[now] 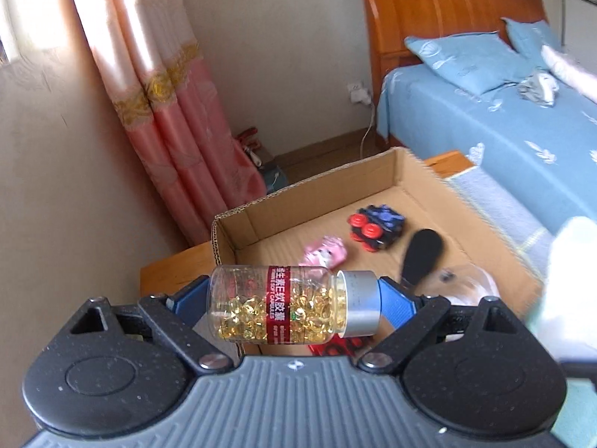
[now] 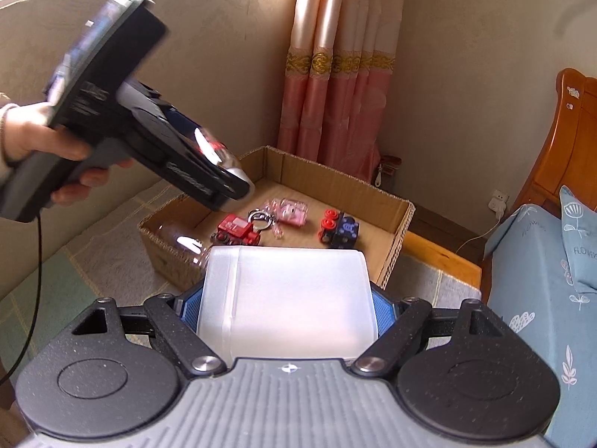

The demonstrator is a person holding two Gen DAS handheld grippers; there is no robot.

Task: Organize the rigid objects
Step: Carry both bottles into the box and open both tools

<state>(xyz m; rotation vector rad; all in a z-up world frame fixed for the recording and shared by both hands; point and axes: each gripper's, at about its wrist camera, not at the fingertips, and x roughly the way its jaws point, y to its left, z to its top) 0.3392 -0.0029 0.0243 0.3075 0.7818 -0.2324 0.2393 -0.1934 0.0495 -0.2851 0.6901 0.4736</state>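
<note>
Bedroom floor below me, my left gripper (image 1: 294,308) clamps a capsule bottle (image 1: 287,308) endwise and my right gripper (image 2: 287,298) squeezes a white plastic container (image 2: 287,298), both above the cardboard box (image 2: 335,181) already holding toy trains, neither deposited yet.

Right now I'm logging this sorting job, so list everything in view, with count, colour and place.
Capsule bottle: one, clear with red label and silver cap, clamped sideways in left gripper.
Plastic container: one, translucent white, clamped in right gripper.
Cardboard box: one, brown, on the table.
Toy vehicles: one red, one blue with red wheels, inside box.
Pink toy: one, inside box.
Keyring: one, metal, inside box.
Bed: one, blue bedding.
Hand: one, gripping the left tool.
</note>
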